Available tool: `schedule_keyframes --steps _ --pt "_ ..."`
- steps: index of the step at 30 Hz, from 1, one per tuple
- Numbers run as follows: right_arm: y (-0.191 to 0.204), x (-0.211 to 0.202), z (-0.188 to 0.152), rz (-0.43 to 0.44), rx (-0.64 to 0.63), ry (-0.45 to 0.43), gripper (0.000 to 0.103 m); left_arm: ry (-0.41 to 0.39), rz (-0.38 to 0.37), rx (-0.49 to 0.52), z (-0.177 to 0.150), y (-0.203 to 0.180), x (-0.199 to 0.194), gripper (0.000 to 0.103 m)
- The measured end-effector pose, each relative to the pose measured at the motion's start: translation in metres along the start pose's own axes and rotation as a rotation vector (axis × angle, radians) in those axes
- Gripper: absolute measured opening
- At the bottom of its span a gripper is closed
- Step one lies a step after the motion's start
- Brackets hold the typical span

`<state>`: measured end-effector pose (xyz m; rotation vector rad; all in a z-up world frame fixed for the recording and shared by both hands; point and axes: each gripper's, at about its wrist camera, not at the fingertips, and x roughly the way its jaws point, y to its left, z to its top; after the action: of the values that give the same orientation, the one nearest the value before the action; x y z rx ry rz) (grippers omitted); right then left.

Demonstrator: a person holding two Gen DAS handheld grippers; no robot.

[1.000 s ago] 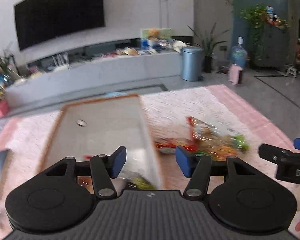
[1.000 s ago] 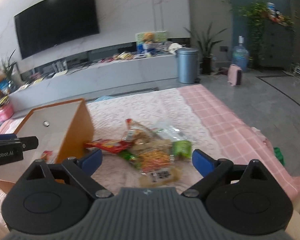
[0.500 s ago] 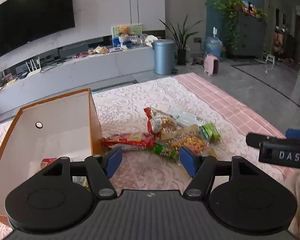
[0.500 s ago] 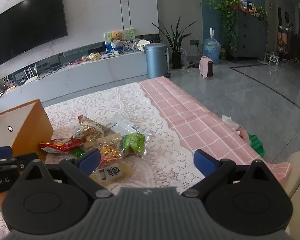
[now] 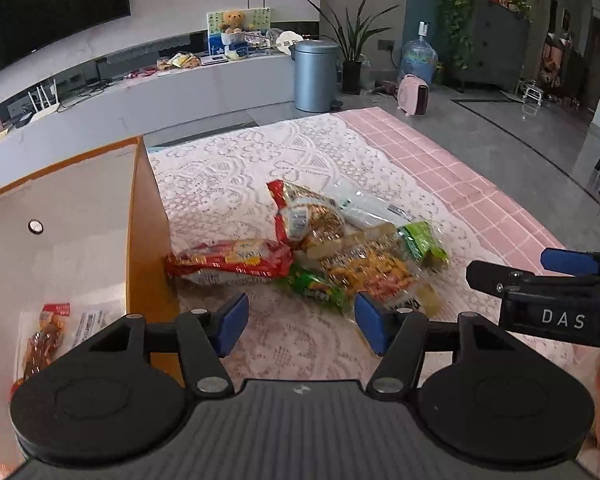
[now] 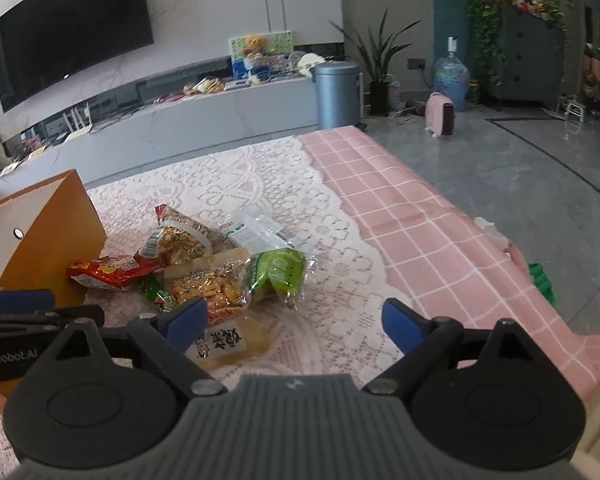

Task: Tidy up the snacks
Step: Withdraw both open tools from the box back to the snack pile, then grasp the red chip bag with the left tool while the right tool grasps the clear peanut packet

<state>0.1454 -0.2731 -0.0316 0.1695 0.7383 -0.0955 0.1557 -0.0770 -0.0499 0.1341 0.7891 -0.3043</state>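
Observation:
A pile of snack packets point(image 5: 332, 252) lies on the lace cloth, with a long red packet point(image 5: 228, 260) against the orange box point(image 5: 148, 240). The box stands at the left and holds a red snack point(image 5: 46, 336) and a clear packet. My left gripper point(image 5: 300, 322) is open and empty just short of the pile. My right gripper point(image 6: 294, 320) is open and empty, to the right of the pile point(image 6: 204, 264), with a green packet point(image 6: 278, 270) nearest it. The orange box point(image 6: 48, 236) shows at the left of the right wrist view.
The table carries a lace cloth point(image 5: 260, 168) over a pink checked cloth point(image 6: 420, 240), whose right edge drops to a grey floor. A TV console, a grey bin point(image 5: 314, 76) and plants stand far behind.
Both grippers swung right, then drew back left toward the pile. The left gripper has moved off the box to face the snacks. Both stayed open.

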Motion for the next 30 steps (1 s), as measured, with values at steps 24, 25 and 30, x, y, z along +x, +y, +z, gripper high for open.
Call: schedule_keyframes --steps 24,25,30 --pt "0.018 0.076 0.005 0.226 -0.069 0.194 0.088 0.202 0.124 0.787 0.022 -0.02 0.082 0.072" --pt "0.02 0.079 0.005 0.228 -0.084 0.202 0.088 0.214 0.124 0.797 0.022 -0.021 0.086 0.072" --pt "0.035 0.093 0.006 0.227 -0.162 0.209 0.092 0.269 0.136 0.831 0.023 -0.021 0.107 0.071"
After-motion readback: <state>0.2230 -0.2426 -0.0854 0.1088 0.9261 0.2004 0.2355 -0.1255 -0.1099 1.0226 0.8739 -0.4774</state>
